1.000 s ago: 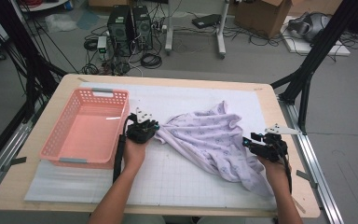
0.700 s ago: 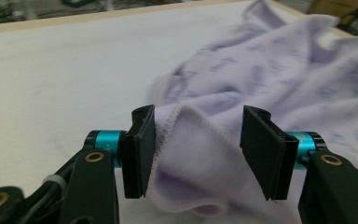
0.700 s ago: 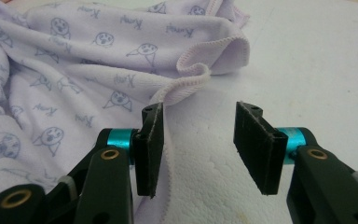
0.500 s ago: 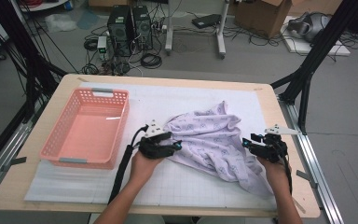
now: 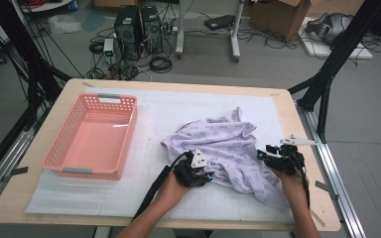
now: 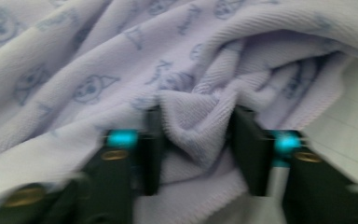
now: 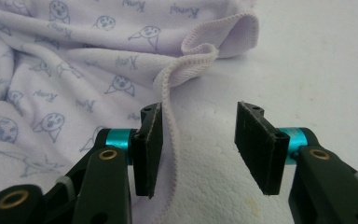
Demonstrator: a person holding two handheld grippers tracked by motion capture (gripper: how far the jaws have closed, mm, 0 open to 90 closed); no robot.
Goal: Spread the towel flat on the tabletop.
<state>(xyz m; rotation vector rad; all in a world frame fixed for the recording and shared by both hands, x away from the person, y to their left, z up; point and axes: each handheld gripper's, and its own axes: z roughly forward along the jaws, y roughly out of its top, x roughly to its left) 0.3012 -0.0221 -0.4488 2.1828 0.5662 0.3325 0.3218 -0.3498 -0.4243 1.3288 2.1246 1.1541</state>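
Here, mid-grasp on the pale lilac towel with printed cartoon faces (image 5: pixel 228 148), crumpled on the white foam mat (image 5: pixel 178 106) toward the right half of the wooden table (image 5: pixel 30 183), well apart from the empty pink plastic basket (image 5: pixel 92 136) at the left.

Left gripper (image 5: pixel 198 174) pushed into the towel's near edge. In the left gripper view, a bunched fold of towel (image 6: pixel 196 116) standing between the two black jaws, which have just been closing on it; partly closed now, apparently touching the fold on both sides, though too blurred to say whether truly pinched.

Right gripper (image 5: pixel 278 157) at the towel's right side. In the right gripper view, jaws about half open, the stitched hem (image 7: pixel 170 140) hanging just inside the left pad (image 7: pixel 150 149), nothing gripped, bare mat under the gap.

Judged as the take-hold step ahead of spreading or folding. Next, probably: finish squeezing the left jaws on the fold, nudge the right gripper sideways to centre the hem, shut on it, then lift both together without dragging the cloth off the mat.
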